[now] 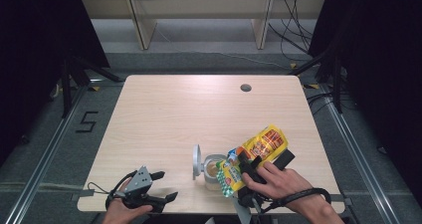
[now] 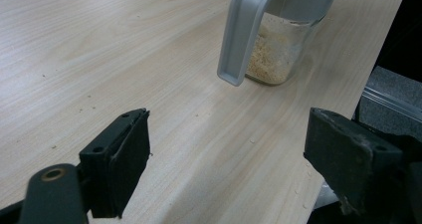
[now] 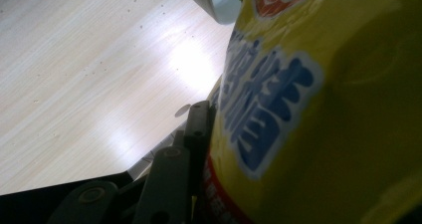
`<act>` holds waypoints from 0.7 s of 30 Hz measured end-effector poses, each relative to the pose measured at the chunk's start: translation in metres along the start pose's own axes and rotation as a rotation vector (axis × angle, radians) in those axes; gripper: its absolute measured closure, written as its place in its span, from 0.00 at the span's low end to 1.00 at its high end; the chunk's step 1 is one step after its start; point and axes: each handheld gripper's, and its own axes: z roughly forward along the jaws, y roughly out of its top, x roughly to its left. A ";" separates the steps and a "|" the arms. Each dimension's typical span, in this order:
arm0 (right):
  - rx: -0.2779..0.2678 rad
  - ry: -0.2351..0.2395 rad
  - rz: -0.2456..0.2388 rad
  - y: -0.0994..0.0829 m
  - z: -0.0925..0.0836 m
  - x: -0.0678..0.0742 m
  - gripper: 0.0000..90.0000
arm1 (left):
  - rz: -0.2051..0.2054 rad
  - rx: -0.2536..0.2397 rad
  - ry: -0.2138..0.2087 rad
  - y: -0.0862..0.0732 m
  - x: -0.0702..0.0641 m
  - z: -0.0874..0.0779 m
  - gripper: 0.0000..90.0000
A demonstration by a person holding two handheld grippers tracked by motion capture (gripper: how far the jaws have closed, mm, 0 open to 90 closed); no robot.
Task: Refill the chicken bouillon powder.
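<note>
Left gripper point(image 1: 166, 186): at the near table edge, jaws wide apart with nothing between them; idle, aimed toward the jar.
Right gripper point(image 1: 249, 171): near edge, right of centre, jaws clamped on the bag; in its own view one jaw presses flat against the yellow film.
Bag point(image 1: 256, 152): yellow snack pouch, held tilted with its lower end over the jar mouth and the far end higher.
Jar point(image 1: 214, 171): clear, upright on the table point(image 1: 169, 114), just left of the bag; a low layer of pale grains shows in the bottom point(image 2: 268, 59).
Lid point(image 1: 197, 160): grey, flipped open and standing up at the jar's left side, clear of the mouth.
Step in hand: likely pouring from bag into jar.
Doing it well: keep the bag's low corner centred over the mouth; tilt slowly so the flow stays narrow; hold the squeeze even so the film does not slip.
Risk: the jar is unsupported; the free gripper could steady it if the bag nudges it.
Far table: bare wood, one small cable hole point(image 1: 245, 87).
</note>
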 end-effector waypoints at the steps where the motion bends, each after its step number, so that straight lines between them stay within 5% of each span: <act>1: 0.000 0.000 0.000 0.000 0.000 0.000 0.79 | 0.000 0.000 0.000 0.000 0.000 0.000 0.19; 5: 0.001 -0.002 0.028 0.001 0.000 0.000 0.79 | 0.015 -0.006 -0.002 0.000 0.001 0.000 0.19; 6: -0.008 -0.010 -0.013 0.000 0.001 -0.002 0.79 | 0.018 -0.007 -0.002 0.000 0.001 0.000 0.19; 7: 0.004 -0.001 0.033 0.001 0.000 0.000 0.79 | 0.018 -0.007 -0.002 0.000 0.001 0.000 0.19; 10: -0.001 -0.005 0.017 0.001 0.000 -0.002 0.79 | -0.010 -0.004 0.001 0.000 0.000 0.000 0.19; 15: -0.005 -0.005 -0.004 0.001 0.000 -0.003 0.79 | 0.021 -0.006 -0.003 0.001 0.001 0.000 0.19; 16: 0.000 0.003 0.027 0.001 -0.001 -0.001 0.79 | -0.009 -0.004 0.000 0.000 0.000 0.000 0.19; 19: -0.004 -0.003 -0.007 0.000 0.000 -0.003 0.79 | -0.006 -0.002 0.001 0.000 0.000 0.000 0.19; 21: 0.002 0.002 0.020 0.000 -0.001 -0.002 0.79 | -0.012 -0.008 -0.001 0.000 0.000 0.000 0.19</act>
